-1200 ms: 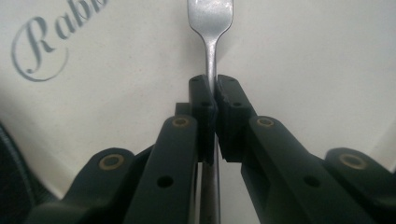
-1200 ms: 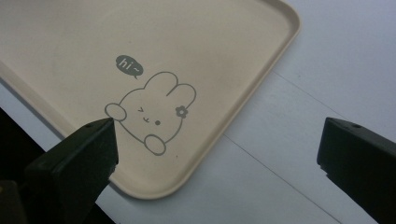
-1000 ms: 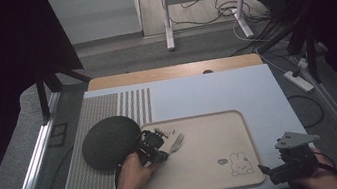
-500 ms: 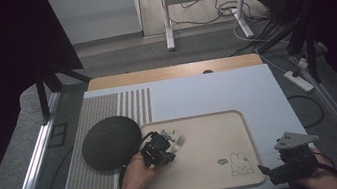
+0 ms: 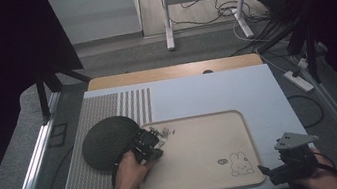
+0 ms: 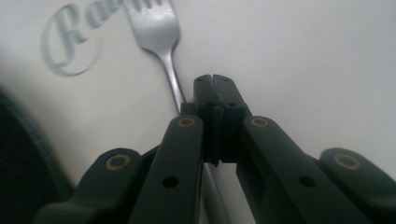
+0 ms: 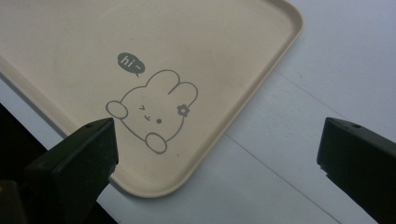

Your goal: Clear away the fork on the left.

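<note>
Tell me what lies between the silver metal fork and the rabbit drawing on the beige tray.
Nothing: bare beige tray floor between fork and rabbit drawing, per high view.

A white rectangular surface (image 5: pixel 216 92) with a band of grey perforated stripes at its left stands on grey carpeted floor (image 5: pixel 116 62). Beyond it a pale wall panel (image 5: pixel 94 14) and the white metal legs of a stand (image 5: pixel 167 19) catch the light, with loose black cables (image 5: pixel 204 10) between them. A white power strip (image 5: pixel 298 80) lies at the right. Both sides are dark
</note>
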Available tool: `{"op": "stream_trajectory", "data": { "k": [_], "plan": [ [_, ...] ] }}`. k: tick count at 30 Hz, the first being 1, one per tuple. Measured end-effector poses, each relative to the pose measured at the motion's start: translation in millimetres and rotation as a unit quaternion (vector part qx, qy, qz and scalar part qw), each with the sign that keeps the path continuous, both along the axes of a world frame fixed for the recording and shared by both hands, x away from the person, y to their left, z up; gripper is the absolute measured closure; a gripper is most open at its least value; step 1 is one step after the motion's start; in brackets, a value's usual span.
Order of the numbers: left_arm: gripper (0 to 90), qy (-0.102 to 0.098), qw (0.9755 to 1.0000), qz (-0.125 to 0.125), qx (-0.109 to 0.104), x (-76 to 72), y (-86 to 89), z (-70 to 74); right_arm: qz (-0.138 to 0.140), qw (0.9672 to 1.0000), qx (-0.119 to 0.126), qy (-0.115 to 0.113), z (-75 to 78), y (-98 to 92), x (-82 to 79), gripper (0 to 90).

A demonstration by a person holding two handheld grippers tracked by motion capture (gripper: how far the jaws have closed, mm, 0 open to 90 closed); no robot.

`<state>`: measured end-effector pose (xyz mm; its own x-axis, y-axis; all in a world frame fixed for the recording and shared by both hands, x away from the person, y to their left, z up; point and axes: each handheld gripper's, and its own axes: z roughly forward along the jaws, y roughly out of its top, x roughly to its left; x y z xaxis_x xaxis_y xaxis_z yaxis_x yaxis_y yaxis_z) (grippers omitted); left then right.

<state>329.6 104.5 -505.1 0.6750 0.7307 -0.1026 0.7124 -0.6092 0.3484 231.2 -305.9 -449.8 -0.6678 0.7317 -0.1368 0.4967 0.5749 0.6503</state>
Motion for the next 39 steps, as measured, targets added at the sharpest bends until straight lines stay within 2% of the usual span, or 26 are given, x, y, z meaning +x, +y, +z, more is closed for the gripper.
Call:
{"op": "stream_trajectory", "data": {
  "k": [12, 14, 16, 18, 21, 23, 26, 27, 30, 38, 39],
  "plan": [
    [86.8, 0.010, 0.9990, 0.043, -0.001, 7.9, 25.0, -0.6, 0.001, 1.0000, 0.001, 0.001, -0.1, 0.2, 0.0, 0.0],
    [85.9, 0.012, 0.9989, 0.044, -0.009, 8.6, 27.7, -1.1, 0.001, 1.0000, 0.000, 0.001, -0.2, 0.2, 0.0, 0.0],
    [83.6, 0.018, 0.9986, 0.041, -0.028, 9.2, 29.5, -1.7, 0.001, 1.0000, 0.000, 0.001, -0.2, 0.3, -0.1, 0.0],
    [81.1, 0.015, 0.9985, 0.039, -0.036, 8.8, 29.4, -0.4, 0.001, 1.0000, 0.000, 0.001, -0.2, 0.3, -0.1, 0.0],
    [73.0, 0.004, 0.9982, 0.032, -0.051, 7.1, 28.9, 3.8, 0.000, 1.0000, 0.000, 0.001, -0.2, 0.2, 0.0, 0.0],
    [70.9, -0.004, 0.9981, 0.028, -0.054, 5.9, 28.6, 5.7, 0.001, 1.0000, 0.001, 0.001, -0.2, 0.3, 0.0, 0.0],
    [61.5, -0.011, 0.9978, 0.026, -0.059, 4.5, 29.1, 7.9, 0.001, 1.0000, 0.000, 0.001, -0.2, 0.3, -0.1, 0.0],
    [61.5, -0.014, 0.9977, 0.025, -0.062, 4.0, 29.3, 8.8, 0.001, 1.0000, 0.000, 0.001, -0.2, 0.3, -0.1, 0.0],
    [52.7, -0.018, 0.9967, 0.021, -0.076, 2.4, 30.6, 12.7, 0.000, 1.0000, 0.000, 0.001, -0.2, 0.3, 0.0, 0.0],
    [27.6, -0.031, 0.9955, 0.015, -0.089, -2.8, 36.5, 17.4, 0.000, 1.0000, 0.001, 0.000, 0.0, 0.0, 0.0, 0.0],
    [27.6, -0.032, 0.9954, 0.015, -0.089, -3.2, 37.6, 17.9, 0.000, 1.0000, 0.001, 0.000, 0.0, 0.0, 0.0, 0.0]
  ]
}}
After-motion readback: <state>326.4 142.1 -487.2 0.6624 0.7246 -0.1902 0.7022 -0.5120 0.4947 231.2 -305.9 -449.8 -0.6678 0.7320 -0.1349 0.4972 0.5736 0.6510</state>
